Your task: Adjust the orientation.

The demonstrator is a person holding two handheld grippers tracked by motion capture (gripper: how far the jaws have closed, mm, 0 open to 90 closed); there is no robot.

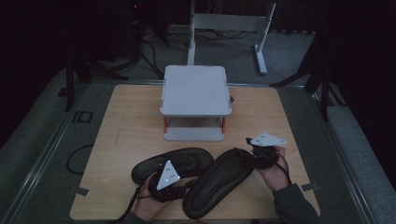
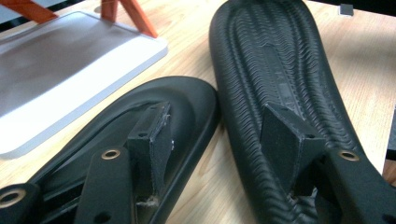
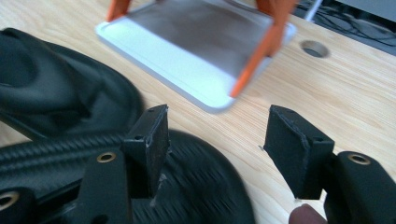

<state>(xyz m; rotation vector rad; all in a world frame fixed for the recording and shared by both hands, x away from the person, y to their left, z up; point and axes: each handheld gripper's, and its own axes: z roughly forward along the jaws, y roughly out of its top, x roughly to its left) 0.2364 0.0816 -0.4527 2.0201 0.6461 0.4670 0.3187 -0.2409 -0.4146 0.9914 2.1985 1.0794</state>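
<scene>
Black rubber: two slippers lay on the near half of the table, side by side, close to touching.
Upright slipper [image 1: 170, 164]: near left, footbed up, lying roughly crosswise, its toe toward the other slipper.
Overturned slipper [image 1: 218, 183]: ribbed sole up, set diagonally from the near edge toward the right hand.
Left hand-held gripper [image 1: 166, 183]: jaws stood wide; in the left gripper view one pad sat over the upright slipper's footbed, the other over the ribbed sole, with the gap between the slippers lying between them. No grip seen.
Right hand-held gripper [image 1: 254, 155]: at the far end of the overturned slipper. In the right gripper view the jaws stood wide apart, left pad over the sole's edge, right pad over bare wood; nothing clamped. View blurred.
Edges: the overturned slipper's near end lay close to the table's near edge.
Open room: bare wood to the left of the slippers and along the right side; a narrow strip between the slippers and the stand.
Stand [image 1: 196, 91]: grey two-tier shelf on orange posts, centre-back of the table.
Surface: table [image 1: 123, 126], light wood, rounded corners.
Room: dark; grey carpet, cables and a white frame beyond the table.
</scene>
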